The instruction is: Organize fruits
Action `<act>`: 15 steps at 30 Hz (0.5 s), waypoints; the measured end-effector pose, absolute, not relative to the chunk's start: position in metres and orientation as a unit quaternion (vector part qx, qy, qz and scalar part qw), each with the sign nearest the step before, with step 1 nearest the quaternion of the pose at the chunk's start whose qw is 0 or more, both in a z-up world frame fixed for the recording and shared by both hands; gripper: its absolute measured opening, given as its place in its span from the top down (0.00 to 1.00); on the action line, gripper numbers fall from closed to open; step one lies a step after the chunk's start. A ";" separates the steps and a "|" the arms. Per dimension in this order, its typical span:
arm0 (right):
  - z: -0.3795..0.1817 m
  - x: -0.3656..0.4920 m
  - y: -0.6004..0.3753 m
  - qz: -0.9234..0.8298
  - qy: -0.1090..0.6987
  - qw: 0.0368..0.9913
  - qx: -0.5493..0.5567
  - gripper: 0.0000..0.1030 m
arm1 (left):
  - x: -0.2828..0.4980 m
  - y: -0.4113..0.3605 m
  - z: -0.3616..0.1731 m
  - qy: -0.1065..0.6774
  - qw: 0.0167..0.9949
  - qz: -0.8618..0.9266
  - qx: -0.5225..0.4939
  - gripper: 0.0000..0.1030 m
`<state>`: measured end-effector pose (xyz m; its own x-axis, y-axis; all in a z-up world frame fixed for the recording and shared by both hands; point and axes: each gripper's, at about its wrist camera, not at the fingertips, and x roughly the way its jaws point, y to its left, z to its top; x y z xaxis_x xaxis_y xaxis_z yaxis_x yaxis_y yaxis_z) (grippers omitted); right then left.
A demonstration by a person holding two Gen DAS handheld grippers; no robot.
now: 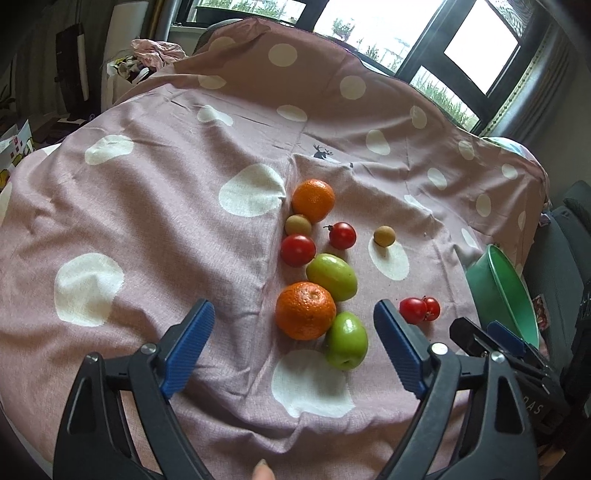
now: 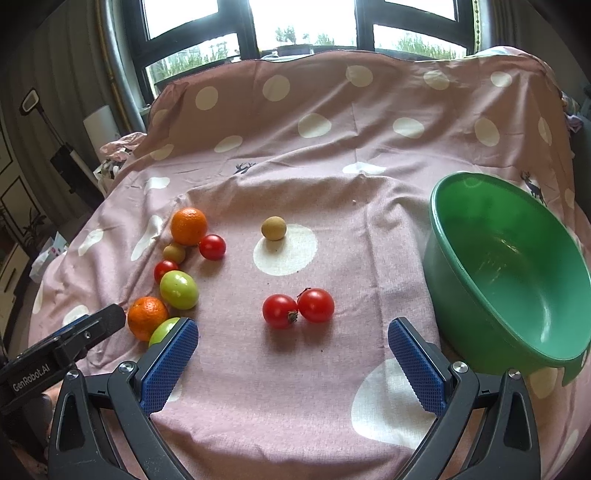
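Observation:
Fruits lie on a pink polka-dot cloth (image 1: 147, 229). Two oranges (image 1: 305, 310) (image 1: 313, 200), two green fruits (image 1: 346, 345) (image 1: 331, 276), several red tomatoes (image 1: 297, 250) and two small brown fruits (image 1: 384, 236) form a loose line. My left gripper (image 1: 293, 323) is open and empty, its jaws either side of the near orange, above the cloth. My right gripper (image 2: 291, 341) is open and empty, just short of a pair of tomatoes (image 2: 297, 308). A green bowl (image 2: 443, 266) sits empty at the right; it also shows in the left wrist view (image 1: 495, 291).
The cloth drapes over a raised back under a window (image 2: 303, 22). Clutter and clothing lie beyond the left edge (image 1: 155, 51). A dark chair (image 1: 569, 236) stands past the right edge. The right gripper shows in the left wrist view (image 1: 491, 339).

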<state>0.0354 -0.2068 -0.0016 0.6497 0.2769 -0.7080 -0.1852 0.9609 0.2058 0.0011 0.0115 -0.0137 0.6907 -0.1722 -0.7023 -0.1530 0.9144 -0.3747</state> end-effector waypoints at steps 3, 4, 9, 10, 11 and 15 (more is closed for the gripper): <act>0.001 0.034 -0.206 0.129 0.394 0.908 0.057 0.01 | 0.002 0.015 -0.017 0.399 0.889 -0.013 -0.224 0.14; 0.002 0.034 -0.207 0.129 0.393 0.909 0.057 0.01 | 0.003 0.016 -0.018 0.399 0.888 -0.016 -0.228 0.15; 0.005 0.033 -0.213 0.132 0.392 0.907 0.073 0.01 | 0.000 0.010 -0.010 0.387 0.900 -0.019 -0.201 0.14; 0.006 0.033 -0.214 0.136 0.391 0.907 0.078 0.01 | 0.000 0.009 -0.010 0.385 0.900 -0.028 -0.202 0.15; 0.006 0.033 -0.215 0.137 0.391 0.906 0.081 0.01 | 0.000 0.008 -0.009 0.385 0.900 -0.035 -0.201 0.15; 0.006 0.034 -0.216 0.134 0.392 0.906 0.082 0.01 | -0.001 0.004 -0.008 0.383 0.904 -0.033 -0.188 0.15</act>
